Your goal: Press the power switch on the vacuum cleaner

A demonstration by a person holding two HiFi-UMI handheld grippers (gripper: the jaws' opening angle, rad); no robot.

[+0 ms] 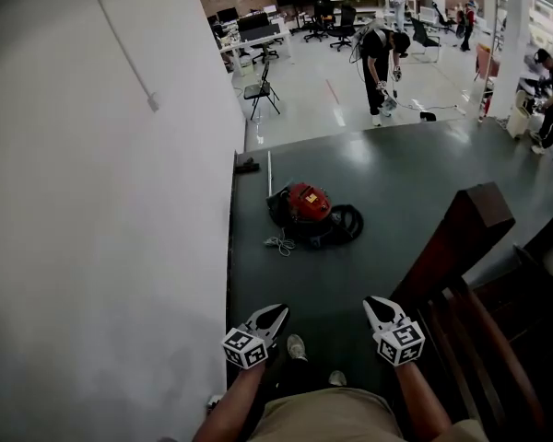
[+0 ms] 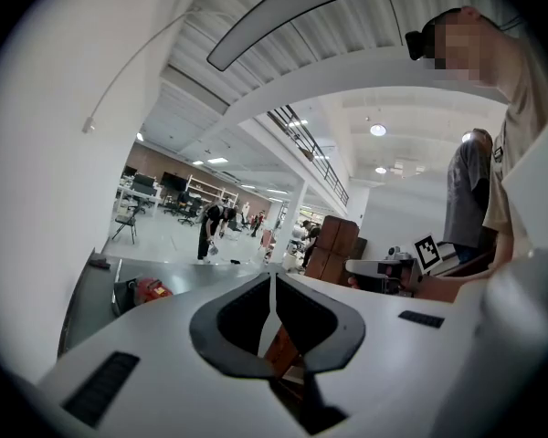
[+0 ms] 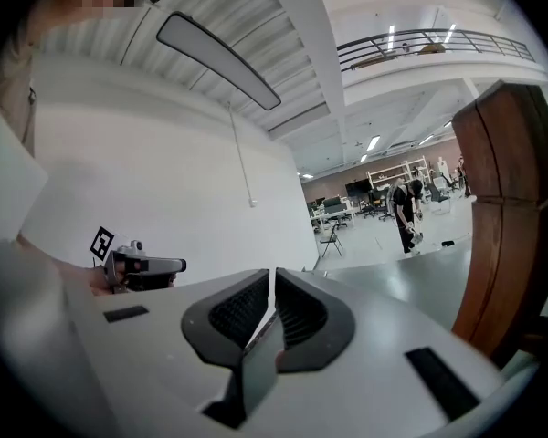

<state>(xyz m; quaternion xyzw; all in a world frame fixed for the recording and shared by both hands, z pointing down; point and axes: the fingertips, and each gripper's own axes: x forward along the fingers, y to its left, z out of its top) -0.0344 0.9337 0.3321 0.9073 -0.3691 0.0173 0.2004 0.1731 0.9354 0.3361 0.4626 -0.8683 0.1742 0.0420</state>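
- Left gripper [image 1: 275, 318]: held low at the person's left and aimed forward. Its own view shows the jaws closed tip to tip with nothing between them.
- Right gripper [image 1: 376, 308]: held level with the left one and well apart from it. Jaws are also together and empty.
- Vacuum cleaner [image 1: 308, 203]: red and black canister on the dark floor [image 1: 396, 168], straight ahead of both grippers and well apart from them. Neither gripper touches it.
- Power switch: too small to make out in any view.
- Black hose [image 1: 347, 222]: coiled against the vacuum's right side.
- Light cord [image 1: 278, 242]: bunched on the floor just beside the vacuum, on the side nearer the wall.
- White wall [image 1: 101, 201]: fills the left side, with the vacuum near its base.
- Brown wooden railing [image 1: 461, 238]: runs along the right, near the right gripper.
- Shoes [image 1: 297, 346]: the person's own, showing between the two grippers.
- Background: an open workspace with a folding chair [image 1: 261, 90], desks and monitors, and a person in black [image 1: 378, 63] bending over on the lighter floor.
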